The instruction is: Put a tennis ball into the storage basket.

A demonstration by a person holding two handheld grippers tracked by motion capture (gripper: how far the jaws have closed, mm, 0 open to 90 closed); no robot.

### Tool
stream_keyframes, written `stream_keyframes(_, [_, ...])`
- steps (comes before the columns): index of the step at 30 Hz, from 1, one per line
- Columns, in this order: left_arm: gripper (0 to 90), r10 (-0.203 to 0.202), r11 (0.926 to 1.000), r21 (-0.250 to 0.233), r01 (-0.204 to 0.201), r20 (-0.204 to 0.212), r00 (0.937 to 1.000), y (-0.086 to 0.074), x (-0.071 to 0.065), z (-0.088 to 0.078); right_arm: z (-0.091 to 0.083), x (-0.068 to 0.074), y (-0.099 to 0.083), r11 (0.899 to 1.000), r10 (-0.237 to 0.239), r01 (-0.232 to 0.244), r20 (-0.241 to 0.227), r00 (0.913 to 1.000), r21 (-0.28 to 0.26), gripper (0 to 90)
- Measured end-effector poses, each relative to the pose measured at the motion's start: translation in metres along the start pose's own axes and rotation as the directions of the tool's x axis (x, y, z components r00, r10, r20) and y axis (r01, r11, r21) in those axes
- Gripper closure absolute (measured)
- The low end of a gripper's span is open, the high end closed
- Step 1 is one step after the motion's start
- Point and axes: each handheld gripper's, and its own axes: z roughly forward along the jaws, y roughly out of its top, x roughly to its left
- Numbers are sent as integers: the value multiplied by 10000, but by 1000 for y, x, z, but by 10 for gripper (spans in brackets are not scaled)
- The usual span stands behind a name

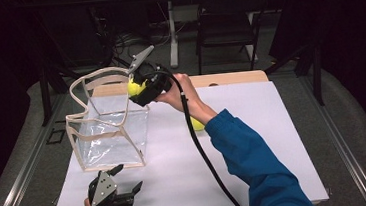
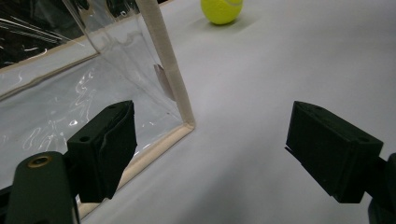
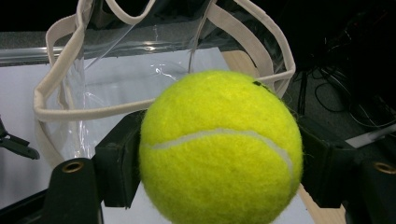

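Clamped between the jaws of the right gripper [image 1: 138, 88]: a yellow tennis ball [image 3: 219, 149], raised at the rim of a clear plastic bag [image 1: 108, 134] with cream trim. Spread wide and empty near the table's [image 1: 273, 125] front edge, just beside the bag: the left gripper [image 1: 127, 180]. Farther back on the white surface: a second ball [image 2: 222, 10].

Person w/ blue long sleeve [image 1: 256, 162] on right arm, right tool [image 1: 139, 88] black w/ grey 3-cornered plate and thick black cable [image 1: 203, 154], left tool [image 1: 122, 181] black, blocky jaws, grey plate w/ dark screw holes, brass-ringed screws near jaw bases
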Motion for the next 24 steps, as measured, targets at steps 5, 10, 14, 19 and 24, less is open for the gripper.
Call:
stream_keyframes(5, [161,1,10000,-6,-1,39,10000,0,0,0,5,2,8,10000,-91,91,-14,10000,-27,260])
stream_keyframes(10, [161,5,10000,-11,-5,51,10000,0,0,0,5,2,10,9999,-104,104,22,9999,-40,261])
stream_keyframes(14, [161,5,10000,-11,-5,51,10000,0,0,0,5,2,10,9999,-104,104,22,9999,-40,261])
stream_keyframes(19, [161,5,10000,-35,-5,51,10000,0,0,-1,9,0,16,9999,-119,119,129,9998,-25,260])
stream_keyframes(24, [161,-7,10000,-41,8,62,10000,0,0,-1,9,-1,19,9998,-165,166,141,9998,-62,261])
